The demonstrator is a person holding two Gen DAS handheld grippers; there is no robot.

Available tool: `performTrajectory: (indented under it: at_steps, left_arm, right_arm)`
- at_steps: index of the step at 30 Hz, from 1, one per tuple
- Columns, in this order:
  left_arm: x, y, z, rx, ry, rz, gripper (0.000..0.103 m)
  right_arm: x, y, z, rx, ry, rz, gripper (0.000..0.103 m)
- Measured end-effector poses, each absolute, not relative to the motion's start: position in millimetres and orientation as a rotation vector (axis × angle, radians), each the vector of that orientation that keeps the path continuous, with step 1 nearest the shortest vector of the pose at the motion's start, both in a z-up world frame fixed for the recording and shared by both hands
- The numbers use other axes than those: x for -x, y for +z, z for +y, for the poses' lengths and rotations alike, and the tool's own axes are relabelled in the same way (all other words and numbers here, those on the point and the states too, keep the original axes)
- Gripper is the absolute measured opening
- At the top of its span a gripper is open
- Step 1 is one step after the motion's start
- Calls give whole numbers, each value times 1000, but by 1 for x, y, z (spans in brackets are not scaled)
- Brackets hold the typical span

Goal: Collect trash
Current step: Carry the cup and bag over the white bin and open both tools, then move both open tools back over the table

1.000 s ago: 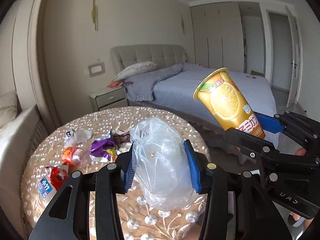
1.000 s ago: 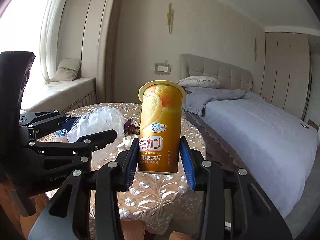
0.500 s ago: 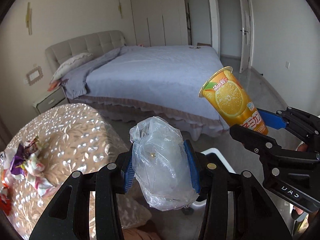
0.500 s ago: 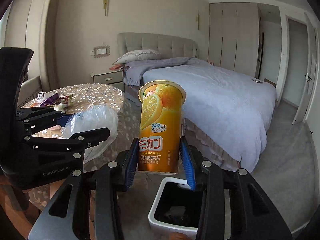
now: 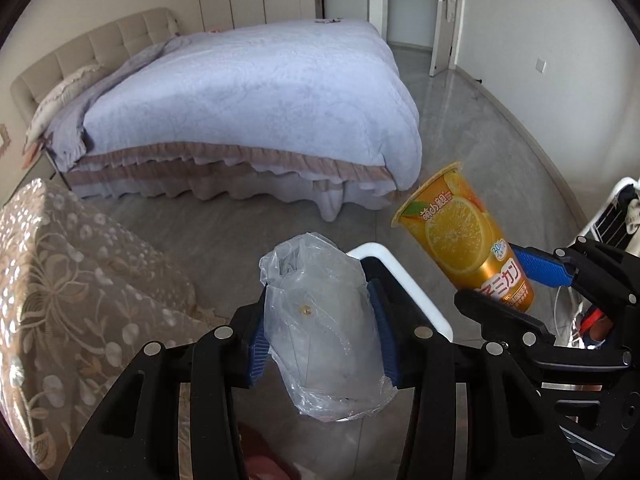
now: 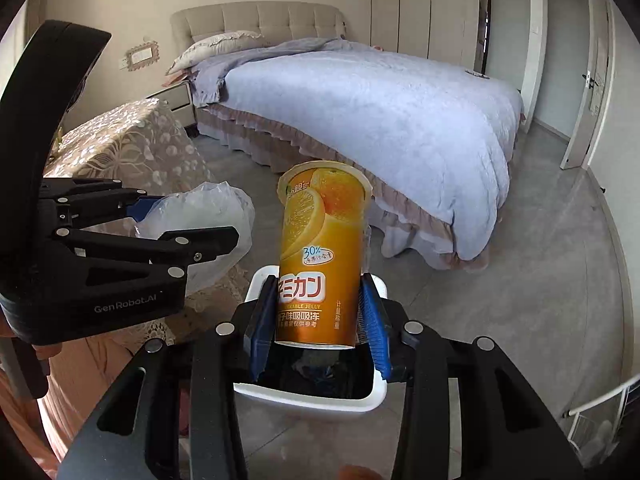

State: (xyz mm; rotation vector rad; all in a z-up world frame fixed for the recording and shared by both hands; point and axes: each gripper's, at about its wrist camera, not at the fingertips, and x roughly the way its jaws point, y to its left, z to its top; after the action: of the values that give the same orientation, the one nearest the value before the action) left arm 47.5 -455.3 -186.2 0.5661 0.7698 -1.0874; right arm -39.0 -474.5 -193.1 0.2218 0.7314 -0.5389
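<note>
My left gripper [image 5: 320,332] is shut on a crumpled clear plastic bag [image 5: 324,328], held above the near rim of a white trash bin [image 5: 404,284]. My right gripper [image 6: 318,324] is shut on an orange jelly drink cup [image 6: 320,256], upright, right over the white bin [image 6: 312,398] with its dark inside. In the left wrist view the cup [image 5: 464,240] and the right gripper [image 5: 532,276] are at the right. In the right wrist view the bag [image 6: 208,220] and the left gripper [image 6: 168,216] are at the left.
A table with a beige floral cloth [image 5: 72,288] stands at the left, also in the right wrist view [image 6: 132,148]. A large bed [image 5: 248,104] lies behind across grey floor. A white rack [image 5: 616,216] is at the far right. A nightstand [image 6: 176,100] stands by the bed.
Both grippers have swung right and down away from the table, from the trash on it to above the white bin. Both still hold the bag and the cup.
</note>
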Motion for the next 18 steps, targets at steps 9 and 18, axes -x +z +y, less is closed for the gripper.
performTrajectory:
  at_steps: [9, 18]
  left_arm:
    - [-61, -217, -481, -578, -1094, 853, 98]
    - [-66, -196, -474, -528, -1084, 811, 98]
  right_arm:
    - [30, -236, -496, -250, -545, 792, 98]
    - [32, -224, -503, -280, -533, 756, 98]
